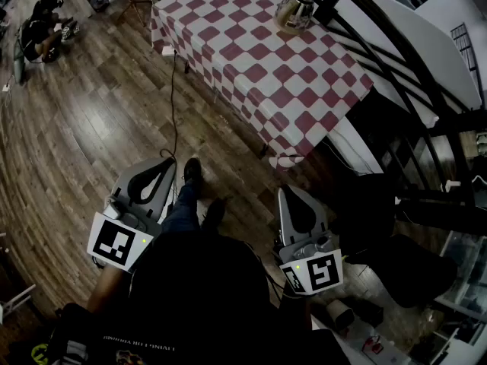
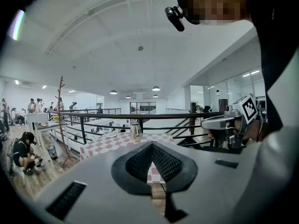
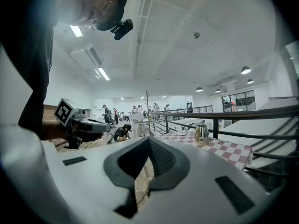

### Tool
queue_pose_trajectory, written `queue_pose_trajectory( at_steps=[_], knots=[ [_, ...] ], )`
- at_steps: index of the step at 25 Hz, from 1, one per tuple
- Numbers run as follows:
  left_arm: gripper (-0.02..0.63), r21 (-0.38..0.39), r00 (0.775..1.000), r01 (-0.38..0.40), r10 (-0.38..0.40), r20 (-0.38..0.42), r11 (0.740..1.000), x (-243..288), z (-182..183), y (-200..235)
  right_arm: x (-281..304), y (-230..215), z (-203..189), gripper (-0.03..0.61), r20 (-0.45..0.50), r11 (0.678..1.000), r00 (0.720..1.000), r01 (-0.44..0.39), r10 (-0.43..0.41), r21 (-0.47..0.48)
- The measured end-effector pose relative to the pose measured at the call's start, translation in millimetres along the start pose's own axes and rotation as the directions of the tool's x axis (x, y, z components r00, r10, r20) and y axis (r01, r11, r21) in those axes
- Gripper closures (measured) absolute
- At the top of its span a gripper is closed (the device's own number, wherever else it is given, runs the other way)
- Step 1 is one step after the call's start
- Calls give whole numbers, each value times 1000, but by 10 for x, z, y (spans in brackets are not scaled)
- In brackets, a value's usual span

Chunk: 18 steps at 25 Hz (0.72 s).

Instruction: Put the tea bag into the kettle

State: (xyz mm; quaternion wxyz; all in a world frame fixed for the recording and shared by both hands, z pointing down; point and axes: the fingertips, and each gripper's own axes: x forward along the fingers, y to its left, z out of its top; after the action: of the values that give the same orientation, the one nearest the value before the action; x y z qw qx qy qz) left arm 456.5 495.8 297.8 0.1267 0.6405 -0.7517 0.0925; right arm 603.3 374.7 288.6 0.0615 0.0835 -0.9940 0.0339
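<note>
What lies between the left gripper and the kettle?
Head view: beyond the left gripper, wooden floor with a black cable, then checked tablecloth reaching the kettle.

Right gripper (image 3: 149, 139) closed, empty; kettle (image 3: 202, 133) stands on the checkered table (image 3: 230, 150).

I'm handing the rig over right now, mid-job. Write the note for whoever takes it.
Left tongs: shut, empty.
Right tongs: shut, empty.
Both are held low over the wood floor, short of the table.
Kettle: upright on the checked table, near its far end.
Tea bag: not made out in any view.
Done: nothing yet.
Left: approach the table, find the tea bag, grip it, put it in the kettle.
</note>
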Motion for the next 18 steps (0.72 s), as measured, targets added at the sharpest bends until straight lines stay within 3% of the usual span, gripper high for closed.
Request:
queue_pose_trajectory(
  at_steps=[18],
  knots=[
    [620, -13, 999, 22, -22, -27, 1000, 684, 62, 466, 776, -379, 12, 561, -5, 999, 999, -36, 36, 33]
  ],
)
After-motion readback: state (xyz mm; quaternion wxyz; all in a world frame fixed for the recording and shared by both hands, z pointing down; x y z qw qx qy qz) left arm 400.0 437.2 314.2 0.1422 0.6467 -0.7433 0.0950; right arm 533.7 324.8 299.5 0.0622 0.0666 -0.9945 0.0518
